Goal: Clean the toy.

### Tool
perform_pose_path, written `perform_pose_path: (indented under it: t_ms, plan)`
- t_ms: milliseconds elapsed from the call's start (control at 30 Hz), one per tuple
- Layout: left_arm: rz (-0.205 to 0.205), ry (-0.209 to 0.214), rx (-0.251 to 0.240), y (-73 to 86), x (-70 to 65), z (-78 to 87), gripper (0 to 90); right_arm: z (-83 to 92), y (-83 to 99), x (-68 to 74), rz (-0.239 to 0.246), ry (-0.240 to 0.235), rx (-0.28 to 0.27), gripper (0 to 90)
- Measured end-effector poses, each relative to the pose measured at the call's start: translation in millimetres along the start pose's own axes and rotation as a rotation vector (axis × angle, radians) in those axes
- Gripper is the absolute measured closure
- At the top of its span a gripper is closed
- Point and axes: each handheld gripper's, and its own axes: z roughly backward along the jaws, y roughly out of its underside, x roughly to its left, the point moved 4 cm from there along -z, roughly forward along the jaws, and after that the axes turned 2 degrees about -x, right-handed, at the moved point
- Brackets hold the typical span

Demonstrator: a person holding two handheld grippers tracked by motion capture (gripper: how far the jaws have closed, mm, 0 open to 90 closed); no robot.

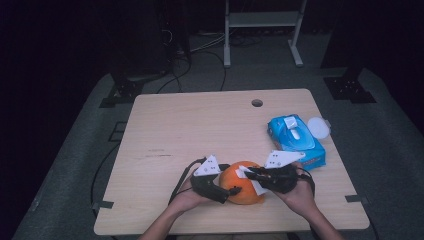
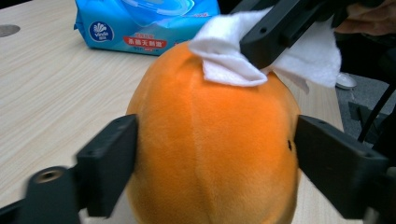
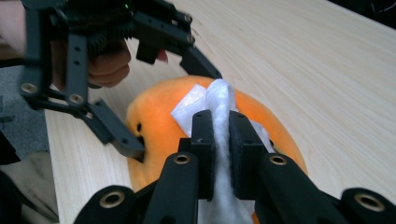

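Observation:
An orange plush ball [image 1: 243,192] rests on the table [image 1: 200,125] near its front edge. My left gripper [image 1: 226,188] comes in from the left, and its jaws press on both sides of the plush [image 2: 210,149]. From the right, my right gripper [image 1: 250,173] is shut on a white wipe [image 1: 258,186] and holds it against the top of the plush. In the right gripper view the wipe [image 3: 219,100] is pinched between the two pads [image 3: 203,140] and drapes over the orange surface [image 3: 154,126]. The left gripper view shows the wipe [image 2: 229,65] folded under the right gripper [image 2: 261,46].
A blue pack of wet wipes [image 1: 295,140] lies at the right side of the table, with a round white lid [image 1: 318,127] beside it. A cable hole [image 1: 257,103] sits near the far edge. Bare wood stretches over the left and middle of the table.

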Motion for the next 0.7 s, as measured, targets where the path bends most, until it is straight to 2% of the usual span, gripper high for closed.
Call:
perform_pose_path:
  t_ms: [33,100,200,233,267,333,433,500,567,667,700]
  plan:
    - [-0.014,-0.007,0.001,-0.9,-1.6,-0.1,19.6,0.0,-2.3,2.1,0.004,-0.002,-0.005,81.0]
    - [-0.069,-0.024,0.006,-4.2,-7.4,-1.4,21.9,-1.7,-7.5,10.2,0.019,-0.023,-0.010,81.0]
    - [-0.179,-0.046,0.024,-8.1,-19.8,-4.7,22.3,-8.0,-15.4,25.1,0.057,-0.069,-0.014,81.0]
    - [-0.214,-0.057,0.033,-7.7,-22.7,-5.8,22.3,-9.4,-17.3,28.8,0.073,-0.068,-0.010,81.1]
    - [-0.230,-0.062,0.040,-7.4,-23.7,-5.6,22.3,-9.9,-18.4,30.3,0.091,-0.060,-0.002,81.1]
    - [-0.222,-0.058,0.033,-6.2,-22.4,-4.7,22.8,-7.3,-18.4,27.6,0.102,-0.044,0.000,81.1]
    - [-0.190,-0.049,0.020,-4.4,-19.4,-4.5,22.8,0.6,-15.4,15.3,0.089,0.003,0.003,81.1]
    - [-0.199,-0.050,0.024,-6.1,-20.6,-6.1,22.7,4.1,-11.7,7.7,0.054,-0.005,-0.001,81.2]
    - [-0.220,-0.056,0.030,-7.4,-23.8,-8.0,22.3,2.8,-11.5,11.9,0.060,-0.007,0.006,81.2]
    - [-0.248,-0.048,0.033,-7.6,-28.0,-9.0,22.4,-6.7,-17.1,30.7,0.084,-0.076,0.000,81.1]
    - [-0.264,-0.051,0.041,-7.4,-29.2,-8.8,22.4,-9.6,-17.9,34.7,0.097,-0.080,0.006,81.1]
